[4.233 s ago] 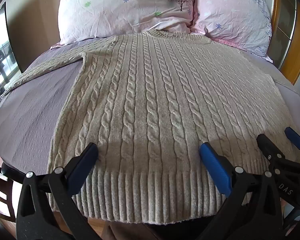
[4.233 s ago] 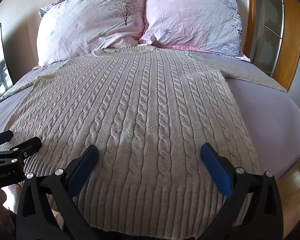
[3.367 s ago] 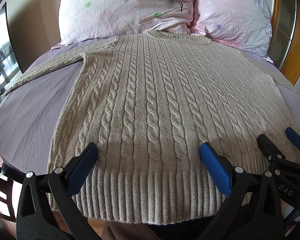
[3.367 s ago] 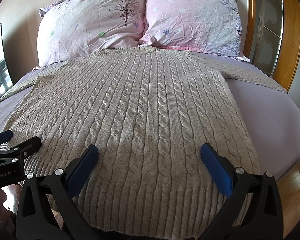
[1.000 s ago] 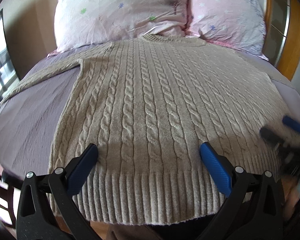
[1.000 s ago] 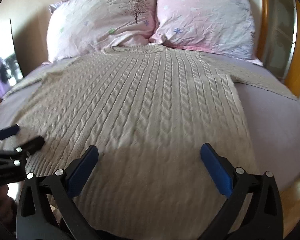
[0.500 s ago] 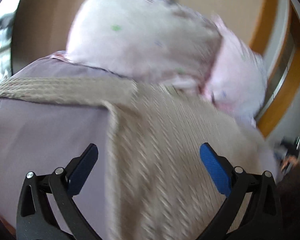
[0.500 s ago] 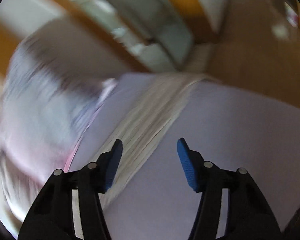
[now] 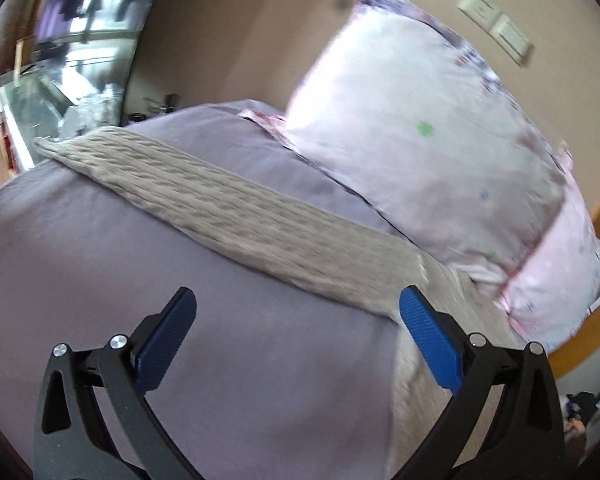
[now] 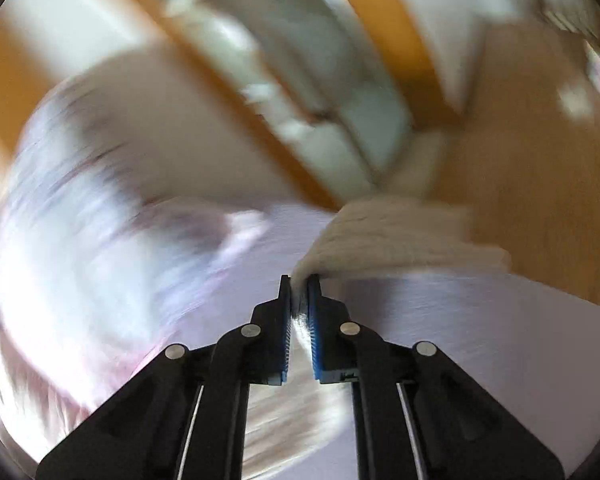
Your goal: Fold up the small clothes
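Shifted from the hem to the sleeves since a second ago. Left gripper point(image 9: 296, 320): jaws wide apart over the bed point(image 9: 100, 248) near its head-left corner, just short of the sweater point(image 9: 236, 216) sleeve lying below the pillow point(image 9: 420, 128). Right gripper point(image 10: 299, 284): jaws now clamped on the other sleeve at the bed's right edge, view blurred.

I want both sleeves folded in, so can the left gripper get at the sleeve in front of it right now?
Probably yes. The left gripper is open over bare sheet, and the sleeve lies flat just ahead with nothing between them.
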